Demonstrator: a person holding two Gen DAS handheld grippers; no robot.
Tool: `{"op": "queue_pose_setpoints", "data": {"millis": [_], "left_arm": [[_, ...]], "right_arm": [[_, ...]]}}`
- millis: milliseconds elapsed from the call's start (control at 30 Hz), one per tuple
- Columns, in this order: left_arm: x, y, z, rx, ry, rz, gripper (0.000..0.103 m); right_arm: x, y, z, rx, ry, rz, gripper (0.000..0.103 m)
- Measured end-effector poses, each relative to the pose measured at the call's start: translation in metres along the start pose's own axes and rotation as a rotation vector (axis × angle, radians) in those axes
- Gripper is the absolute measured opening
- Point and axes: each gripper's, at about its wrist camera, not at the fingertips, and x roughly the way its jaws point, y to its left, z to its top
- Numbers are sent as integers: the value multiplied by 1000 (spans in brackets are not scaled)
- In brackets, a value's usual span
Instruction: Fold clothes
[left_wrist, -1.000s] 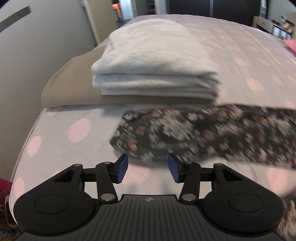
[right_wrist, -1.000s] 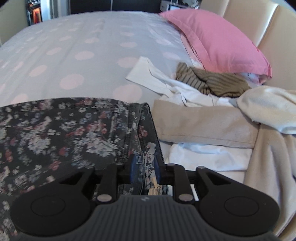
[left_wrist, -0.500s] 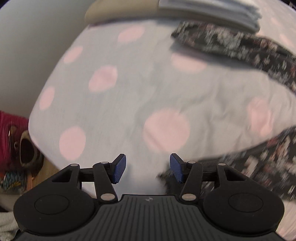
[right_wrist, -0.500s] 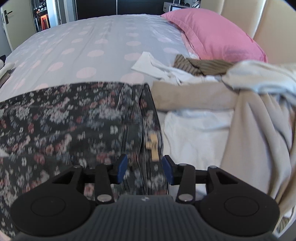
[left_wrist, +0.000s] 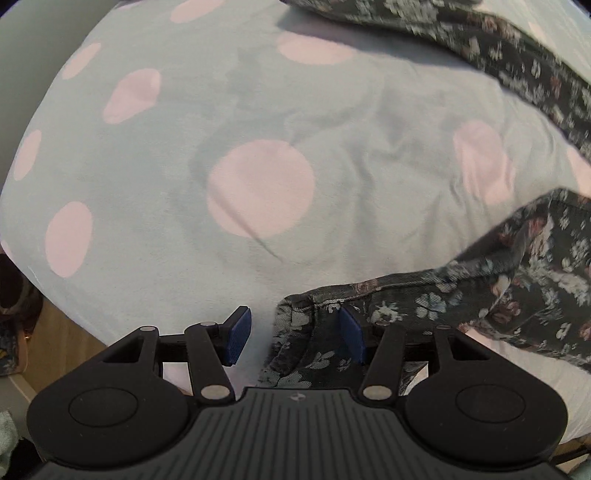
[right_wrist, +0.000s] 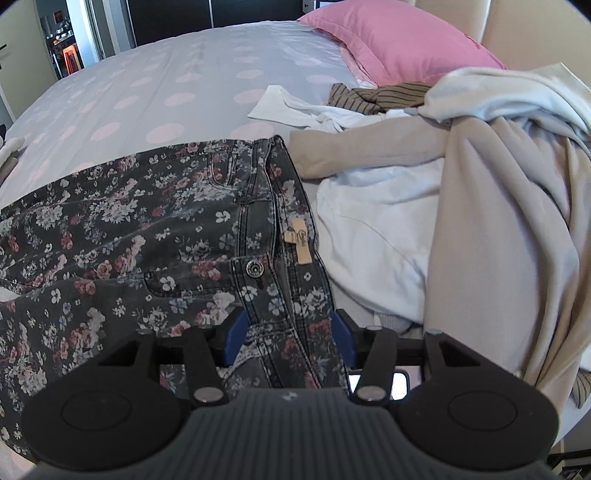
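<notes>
Right gripper (right_wrist: 288, 341): jaws have just been opening, now parted and released; the waistband of the floral jeans (right_wrist: 155, 229) lies slack between them, where a second ago they were pinched shut on that same band. The jeans are let down flat on the bed (right_wrist: 192, 66), waist end toward the heap of unfolded clothes (right_wrist: 480, 192) on the right, button and paper tag showing, legs running off to the left. Beyond the heap, a pink pillow (right_wrist: 399, 40) at the headboard. Left gripper (left_wrist: 293, 336): jaws apart, nothing clamped; it points nearly straight down at the spotted sheet near the bed's edge, and a leg hem (left_wrist: 299, 314) of the jeans lies between the pads without being pressed, the cloth close against the right pad. A second ago this gripper faced a folded stack farther up the bed; that stack is out of its view now, and it has swung down over the hem. The other leg (left_wrist: 517, 62) crosses the top right of its view, well apart from the near one. Reading: laying-out is finished on the waist side, and the left looks set to take the hem, probably to bring the legs together or fold them toward the waist. Legs not yet aligned; folding proper hardly begun.
</notes>
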Motion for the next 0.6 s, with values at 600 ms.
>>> {"op": "queue_pose_setpoints", "data": {"millis": [600], "left_arm": [[-73, 38, 15, -256, -389, 53, 16]], "right_arm": [[24, -50, -25, 114, 94, -140, 59]]}}
